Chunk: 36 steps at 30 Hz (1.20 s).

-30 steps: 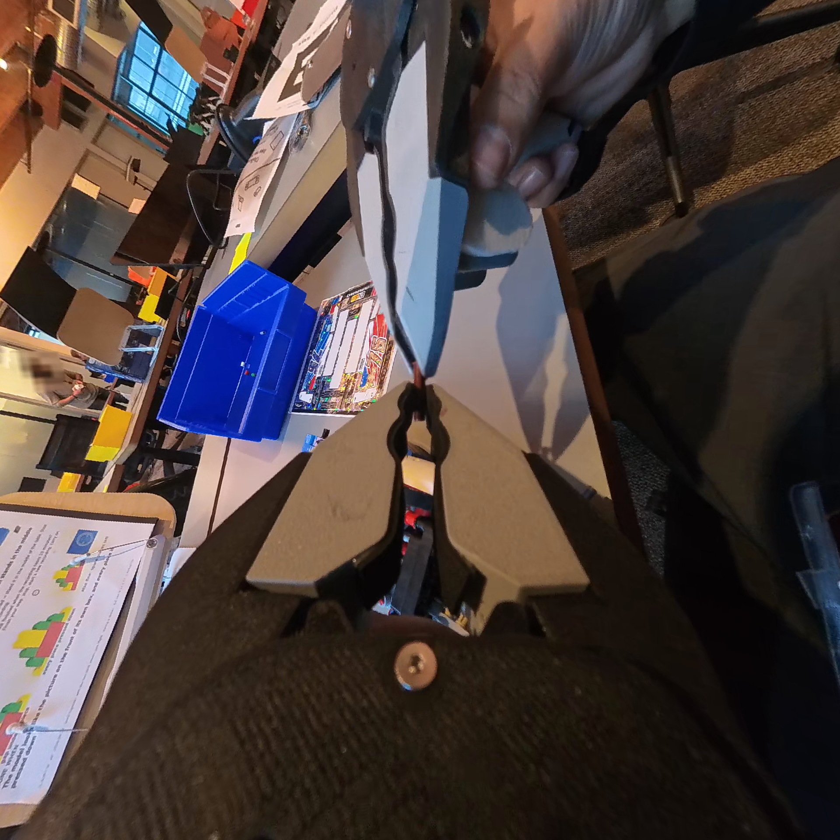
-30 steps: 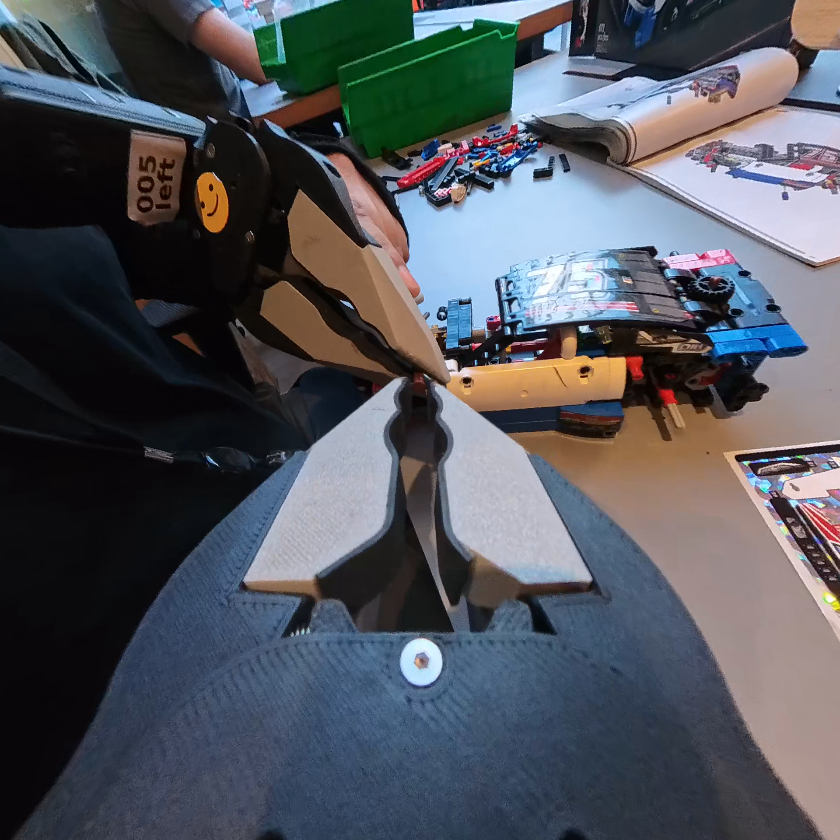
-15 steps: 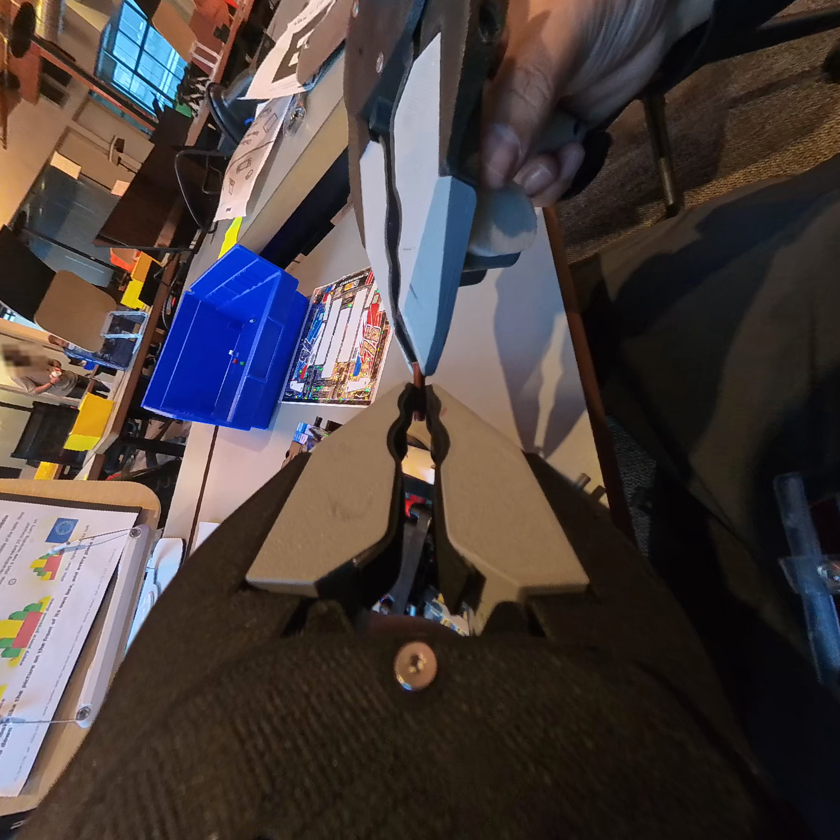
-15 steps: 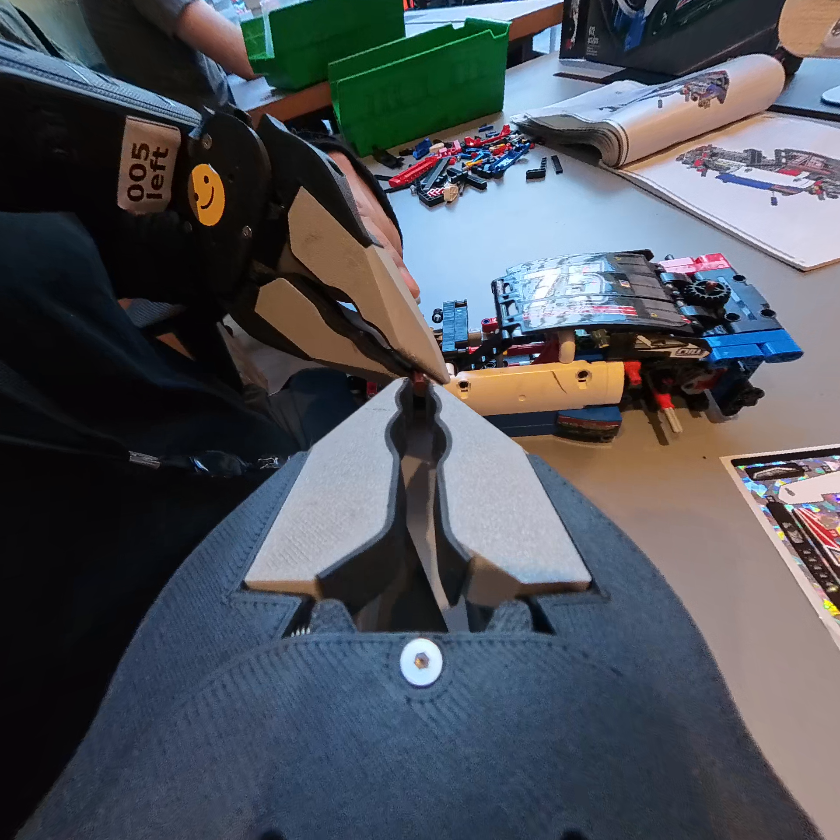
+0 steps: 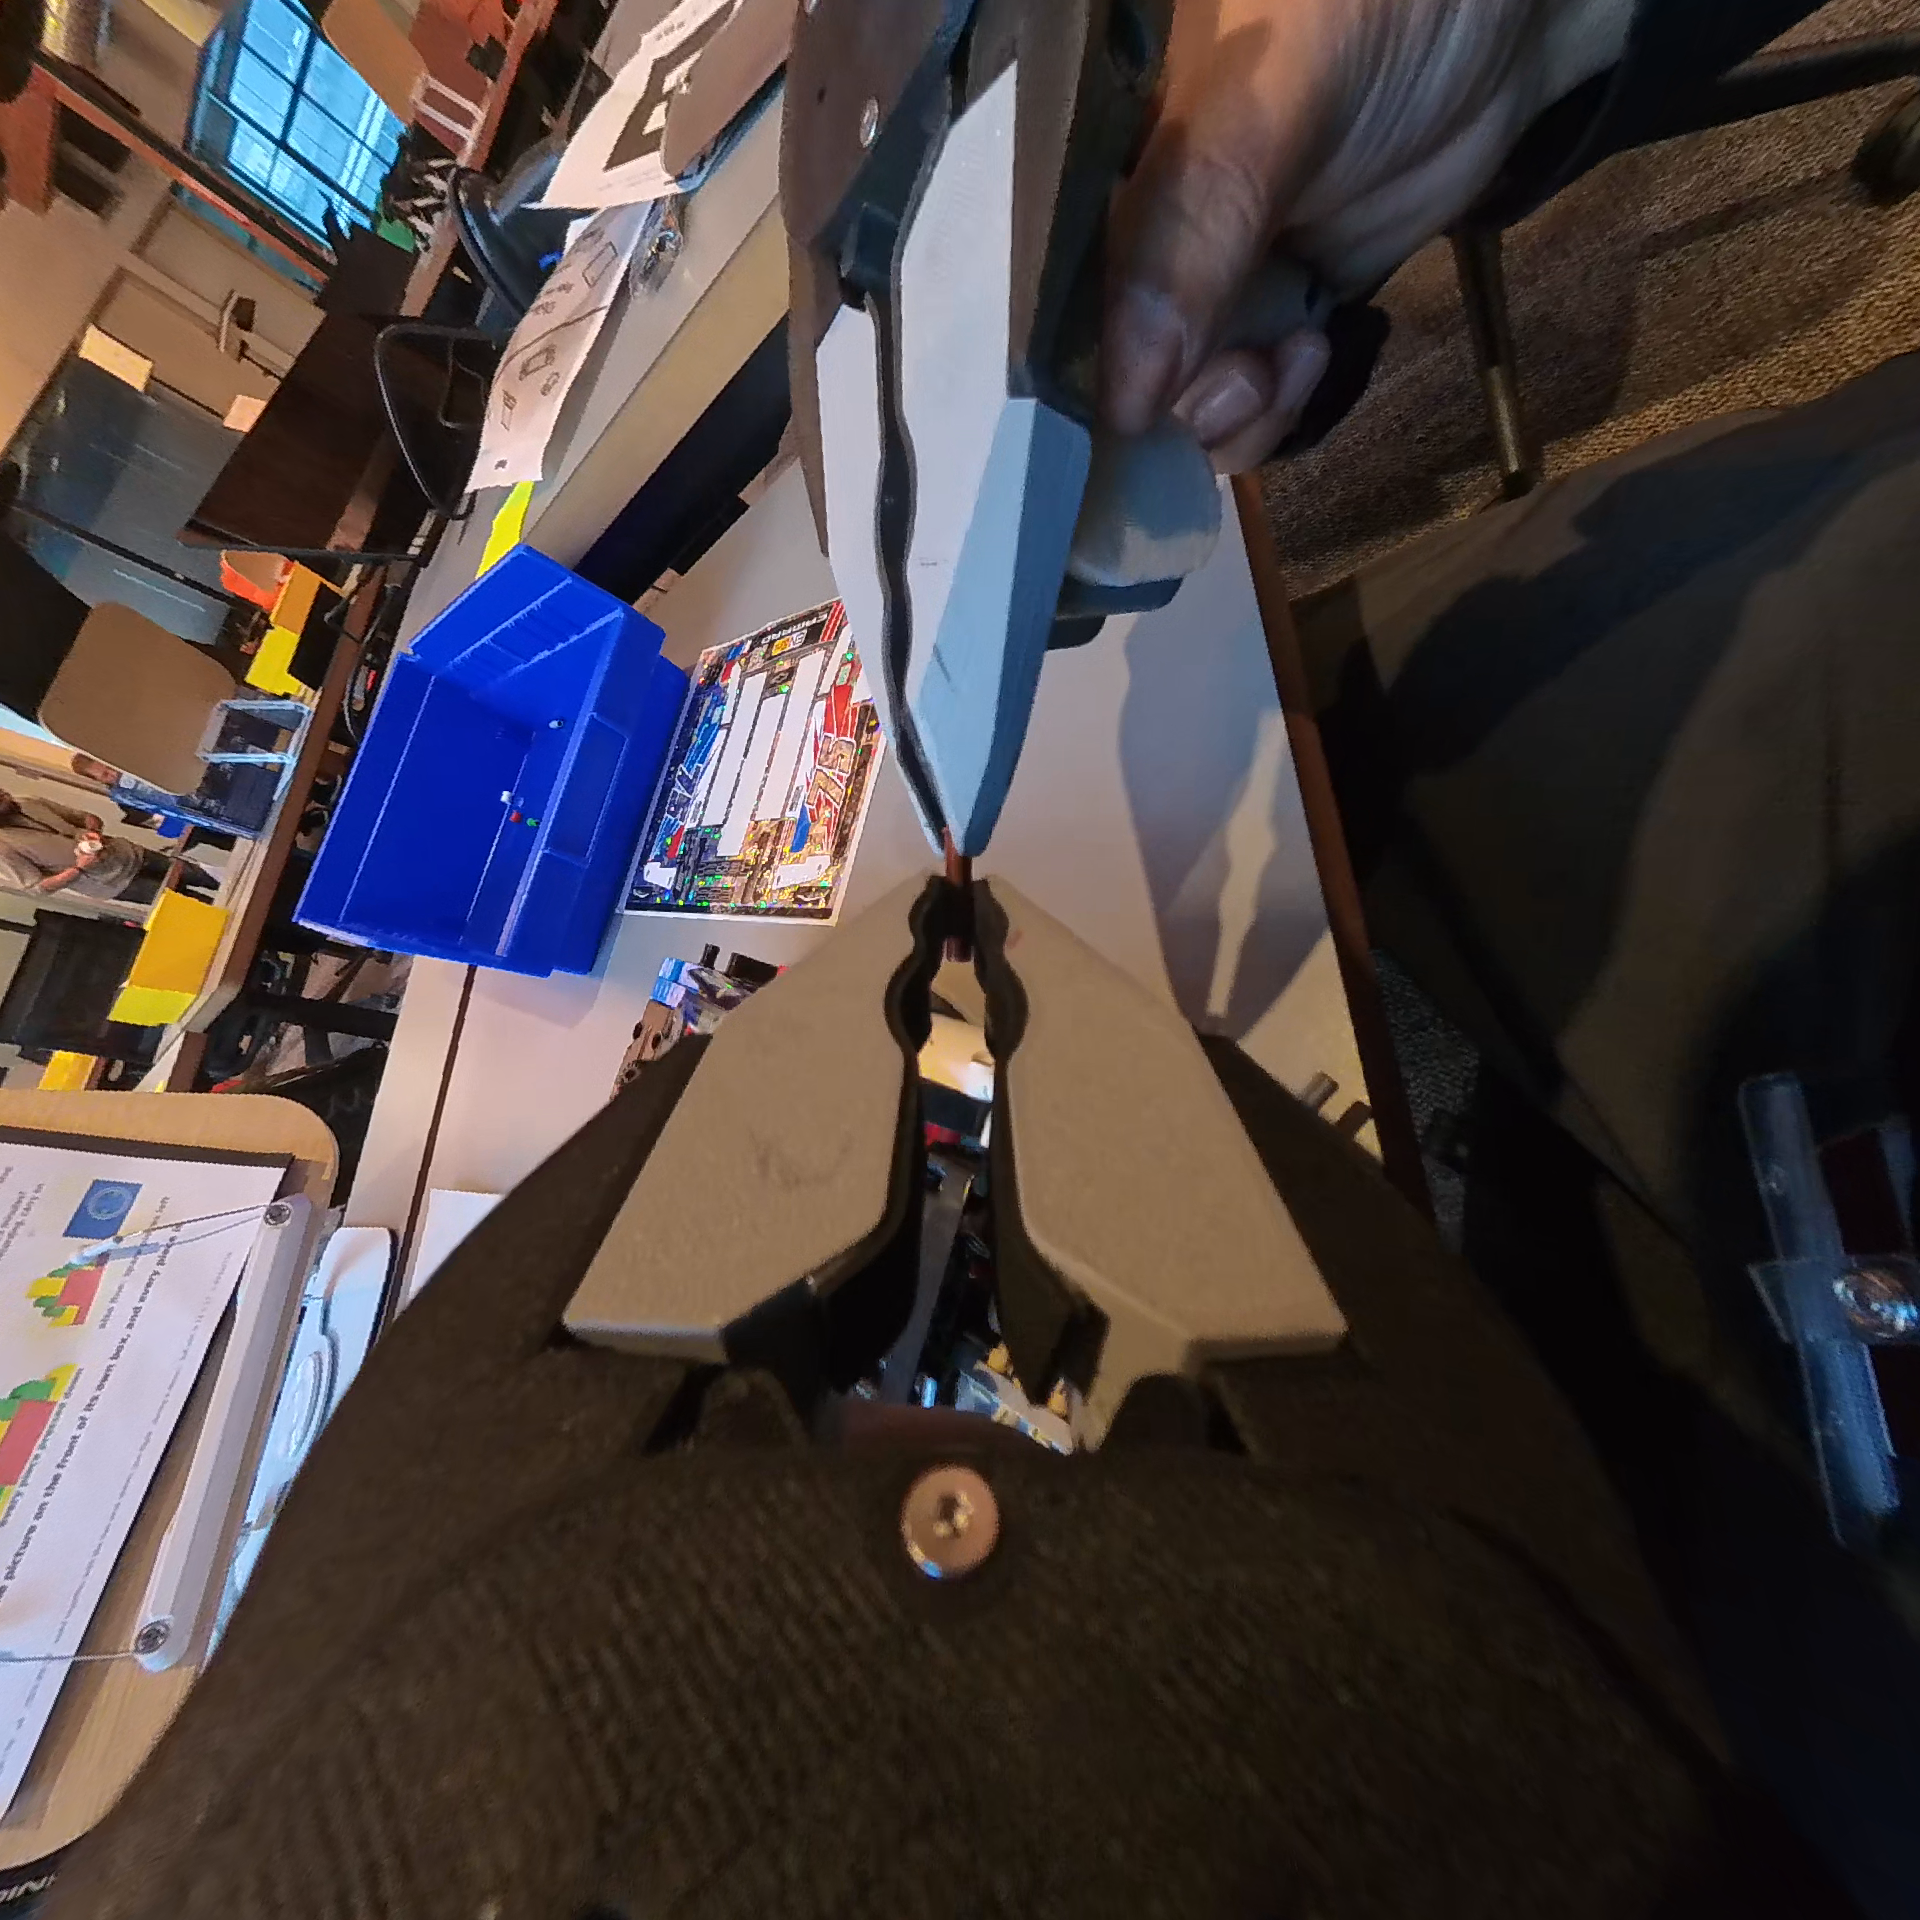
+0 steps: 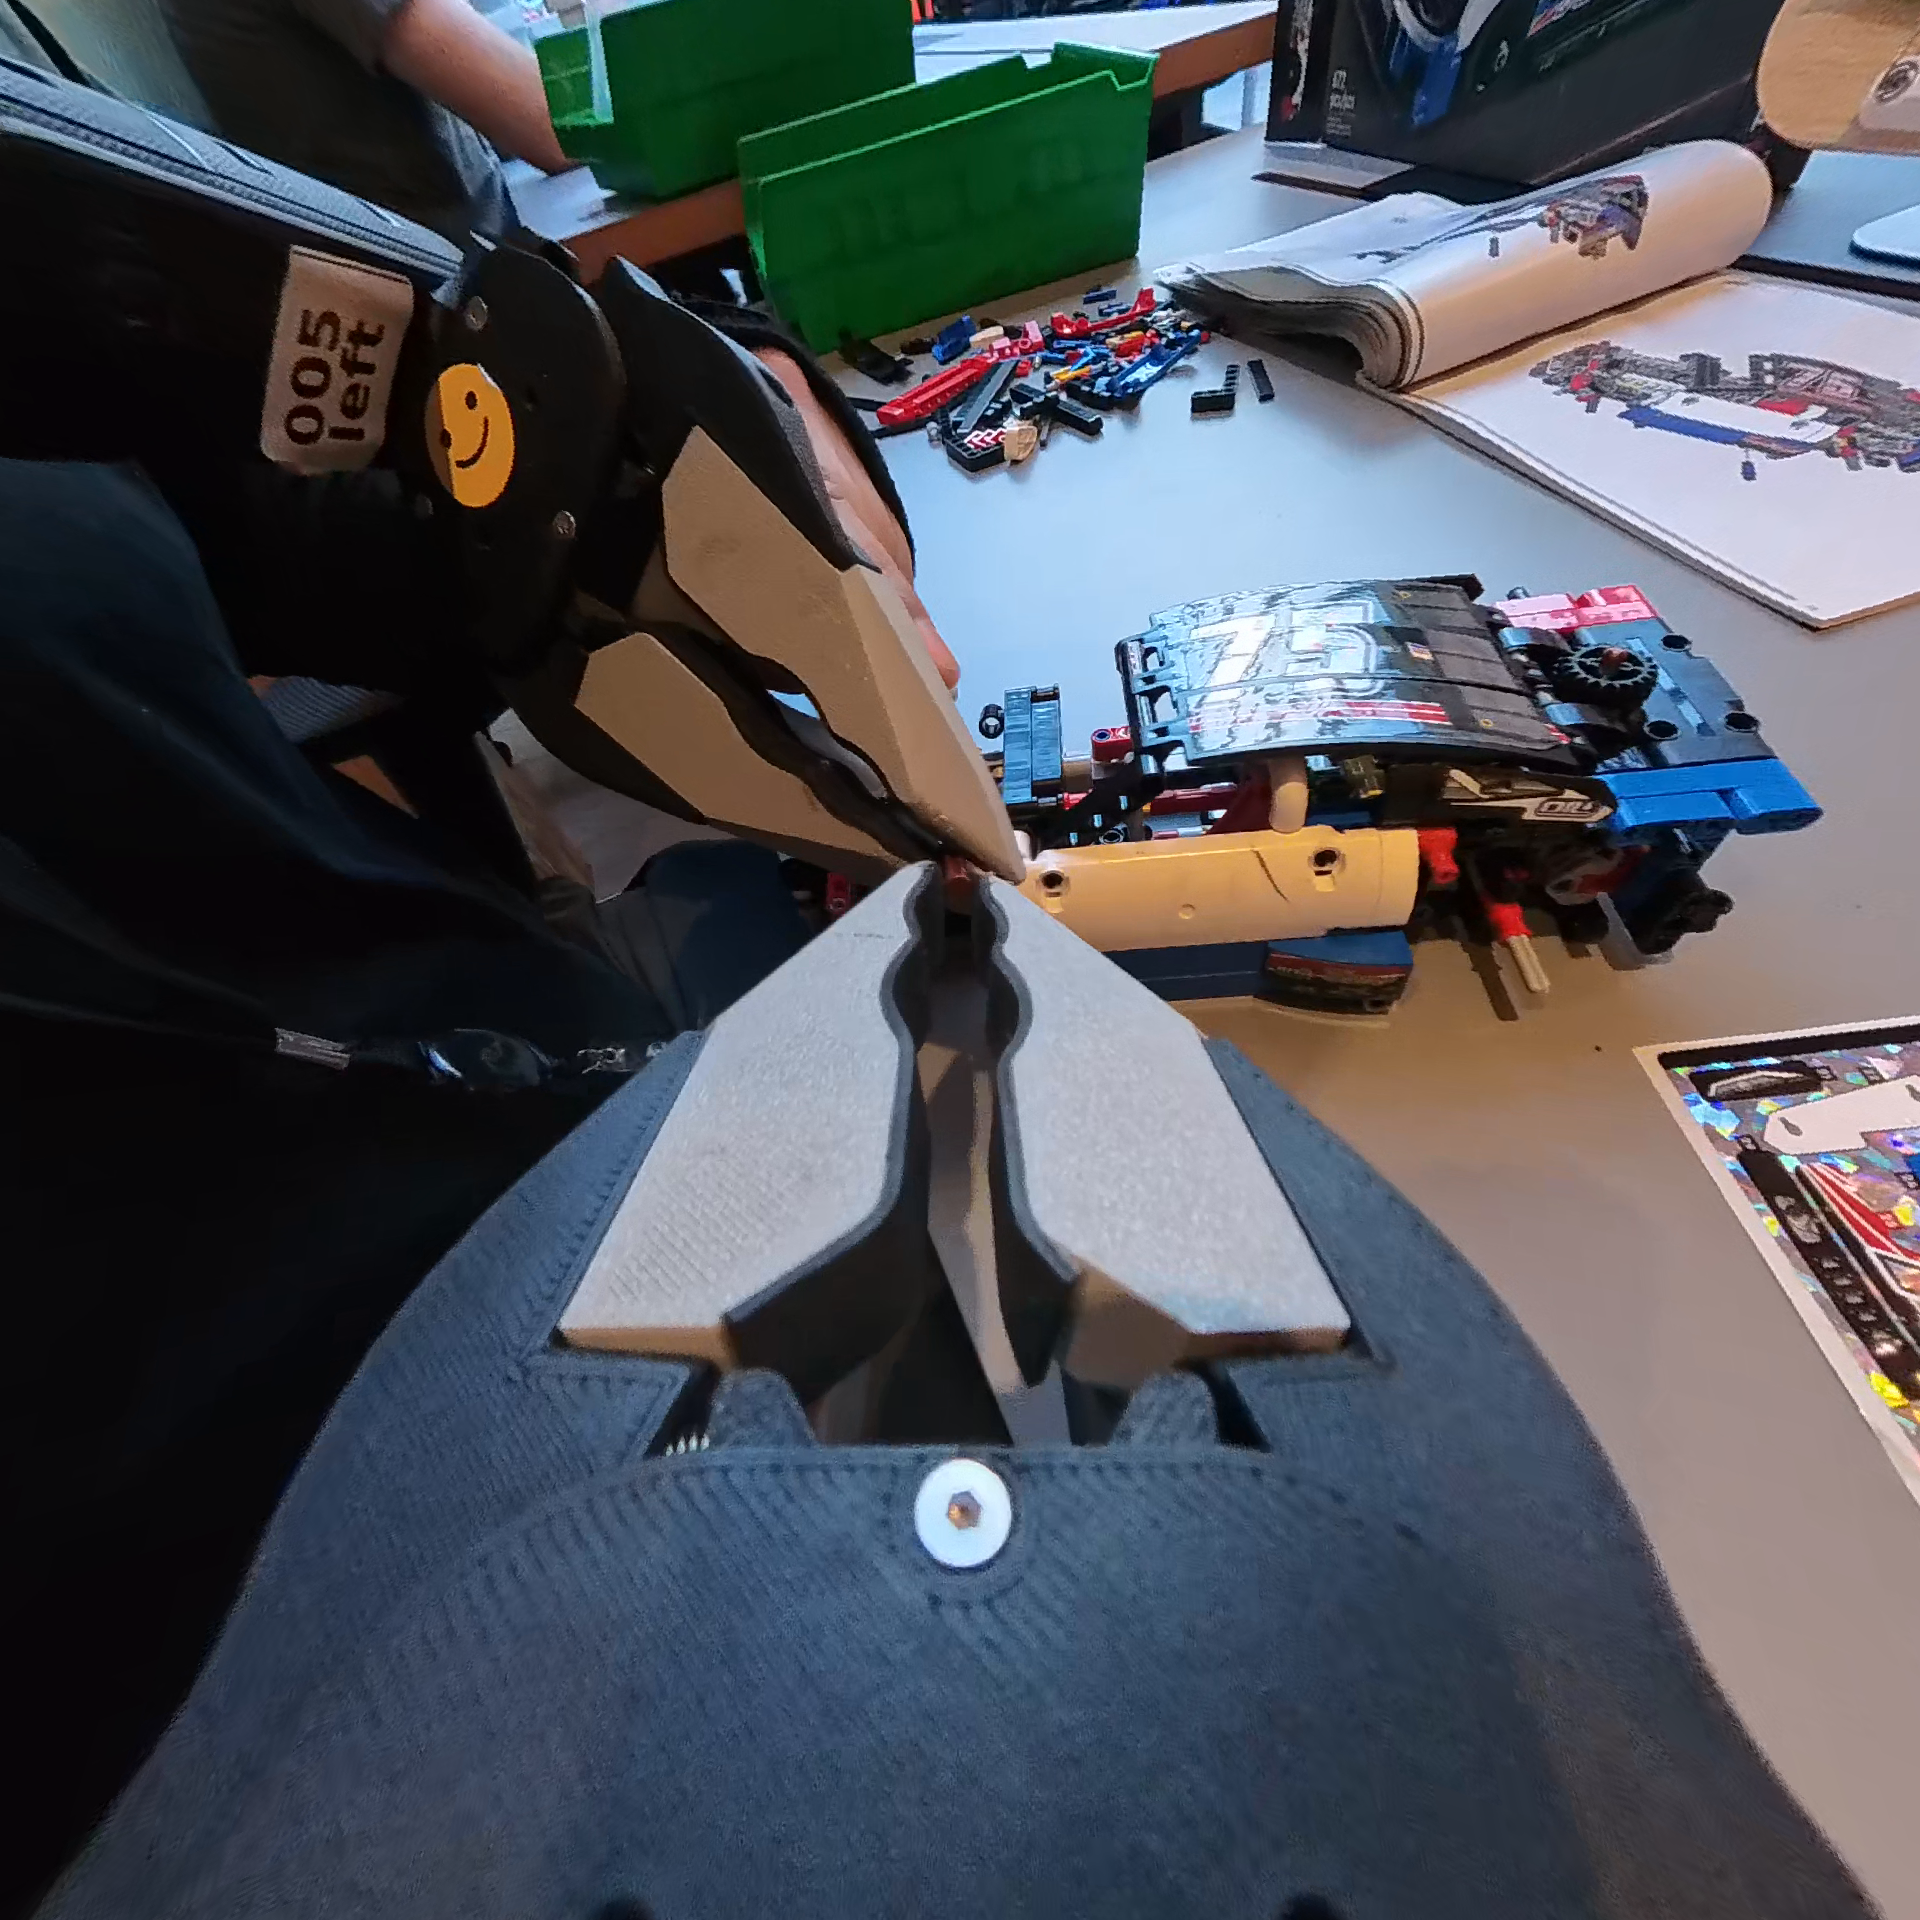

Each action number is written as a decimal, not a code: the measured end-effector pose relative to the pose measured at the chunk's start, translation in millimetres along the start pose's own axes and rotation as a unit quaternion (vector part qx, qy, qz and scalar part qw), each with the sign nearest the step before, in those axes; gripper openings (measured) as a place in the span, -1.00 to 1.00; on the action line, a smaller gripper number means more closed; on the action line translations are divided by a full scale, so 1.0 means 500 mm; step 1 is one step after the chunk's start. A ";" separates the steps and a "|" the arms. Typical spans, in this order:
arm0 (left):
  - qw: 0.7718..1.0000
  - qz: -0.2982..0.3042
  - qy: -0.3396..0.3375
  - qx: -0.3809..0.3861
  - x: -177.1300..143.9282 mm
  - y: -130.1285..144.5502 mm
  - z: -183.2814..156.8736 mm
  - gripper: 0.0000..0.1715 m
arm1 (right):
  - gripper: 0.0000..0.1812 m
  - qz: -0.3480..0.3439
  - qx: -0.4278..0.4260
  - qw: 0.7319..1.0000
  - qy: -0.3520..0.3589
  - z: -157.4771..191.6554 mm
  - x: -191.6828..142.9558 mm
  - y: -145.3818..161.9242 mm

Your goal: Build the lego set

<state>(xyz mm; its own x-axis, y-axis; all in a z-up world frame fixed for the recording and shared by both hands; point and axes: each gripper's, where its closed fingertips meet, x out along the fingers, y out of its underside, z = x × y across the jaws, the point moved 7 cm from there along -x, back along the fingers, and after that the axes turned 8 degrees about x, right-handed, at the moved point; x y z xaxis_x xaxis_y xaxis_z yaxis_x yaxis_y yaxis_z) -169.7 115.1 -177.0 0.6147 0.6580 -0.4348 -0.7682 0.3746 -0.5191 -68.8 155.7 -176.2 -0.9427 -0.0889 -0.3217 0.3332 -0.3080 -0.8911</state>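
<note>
Behind the left wrist view's gripper lies a busy workshop, with a pale desk (image 5: 1174, 727) running away from the camera. On it sit a blue bin (image 5: 488, 769) and, just beside it, a glittery sticker sheet (image 5: 764, 769). The left gripper (image 5: 954, 914) is closed on a tiny dark red pin (image 5: 952, 871), and the right gripper (image 5: 940, 821) comes down from above, tip to tip, pinching the same pin's other end (a hand (image 5: 1236, 208) grips its handle). With so little of the pin showing, a slight twist or uneven pull could flick it out, and it would likely drop off the desk edge towards the carpet.

From the right wrist view, the grey desk (image 6: 1455, 1195) carries the half-built car (image 6: 1403, 769), lying just beyond the meeting tips. Farther back are a scatter of loose pieces (image 6: 1049, 374), a green bin (image 6: 935, 197) and an open instruction book (image 6: 1558, 312). The right gripper (image 6: 954, 914) is clamped on the pin (image 6: 954, 881), and the left gripper (image 6: 961, 857) reaches in from the left, its tips shut on it too. If both let go or tug at once, the pin could spring loose (it would be hard to find again). Swinging either gripper carelessly could also knock the car, which sits close.
</note>
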 end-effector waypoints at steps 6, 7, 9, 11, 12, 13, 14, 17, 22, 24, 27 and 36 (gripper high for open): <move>0.996 0.036 -0.017 -0.083 -0.022 0.039 0.042 -0.72 | -0.97 -0.055 0.060 0.996 0.041 -0.021 0.014 -0.003; 0.993 0.044 -0.016 -0.105 -0.030 0.051 0.052 -0.68 | -0.98 -0.068 0.081 0.993 0.045 -0.026 0.018 -0.002; 0.988 0.059 -0.020 -0.139 -0.041 0.077 0.069 -0.67 | -0.97 -0.083 0.115 0.988 0.057 -0.036 0.029 0.003; 0.985 0.082 -0.023 -0.150 -0.046 0.101 0.080 -0.65 | -0.97 -0.089 0.129 0.986 0.061 -0.038 0.037 0.008; 0.984 0.089 -0.027 -0.149 -0.049 0.109 0.083 -0.62 | -0.97 -0.092 0.129 0.985 0.062 -0.037 0.039 0.008; 0.984 0.089 -0.026 -0.152 -0.051 0.115 0.084 -0.60 | -0.98 -0.094 0.127 0.985 0.067 -0.036 0.040 0.009; 0.983 0.088 -0.024 -0.161 -0.052 0.118 0.085 -0.59 | -0.98 -0.095 0.123 0.985 0.075 -0.037 0.040 0.010; 0.978 0.081 -0.013 -0.192 -0.048 0.126 0.085 -0.52 | -0.98 -0.102 0.124 0.984 0.082 -0.038 0.040 0.013; 0.980 0.083 -0.023 -0.178 -0.044 0.128 0.084 -0.51 | -0.97 -0.097 0.129 0.984 0.080 -0.041 0.046 0.020; 0.981 0.080 -0.026 -0.176 -0.047 0.127 0.082 -0.53 | -0.97 -0.096 0.127 0.984 0.082 -0.041 0.046 0.022; 0.983 0.076 -0.035 -0.165 -0.052 0.123 0.082 -0.60 | -0.97 -0.099 0.126 0.984 0.084 -0.042 0.044 0.022; 0.994 0.088 -0.001 -0.062 -0.050 0.097 0.081 -0.80 | -0.97 -0.101 0.124 0.985 0.068 -0.037 0.035 0.025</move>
<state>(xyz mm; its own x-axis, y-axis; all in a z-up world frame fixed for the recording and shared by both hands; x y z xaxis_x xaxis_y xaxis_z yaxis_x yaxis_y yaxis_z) -229.5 143.4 -161.5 0.4724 0.7077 -0.5253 -0.8358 0.1704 -0.5220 -80.5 167.6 -198.9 -0.9722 0.1210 -0.2003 0.1074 -0.5298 -0.8413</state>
